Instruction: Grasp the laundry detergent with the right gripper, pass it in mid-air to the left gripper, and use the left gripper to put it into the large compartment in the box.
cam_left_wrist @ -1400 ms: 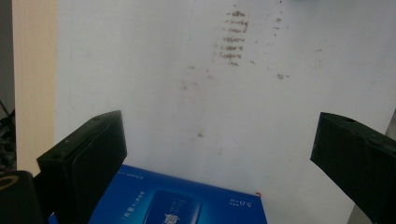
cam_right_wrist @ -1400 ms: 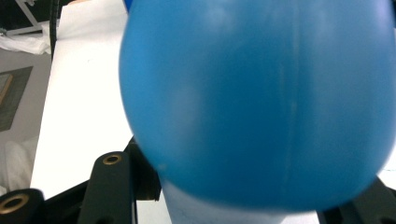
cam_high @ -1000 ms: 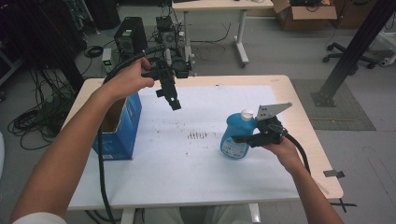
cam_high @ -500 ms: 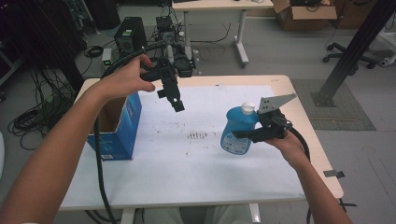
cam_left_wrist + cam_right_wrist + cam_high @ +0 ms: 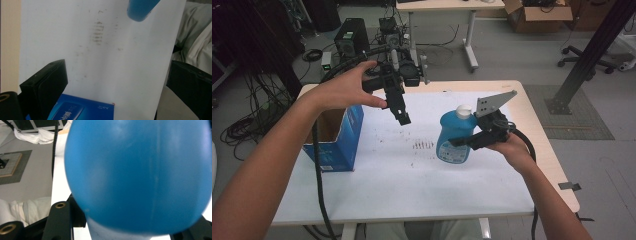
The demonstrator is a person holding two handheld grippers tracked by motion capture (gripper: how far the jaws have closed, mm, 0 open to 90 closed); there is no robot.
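A blue bottle with a white cap hangs a little above the white sheet, right of centre. My right gripper is shut on its body from the right. In the right gripper view the bottle looms very close between the two black jaws, and my right gripper clamps its lower part. My left gripper is held in the air above the table's far left half, pointing down, open with nothing in it. In the left gripper view, my left gripper has its jaws wide apart over the sheet, with the bottle's base at the top.
An open blue cardboard box stands at the table's left edge, and the blue box also lies just below the left jaws. The white sheet carries dark smudges at its middle. Cables trail off the table's front and far side.
My right gripper has lifted the bottle and carried it slightly left. My left gripper has dropped a little and shifted toward the table's middle.
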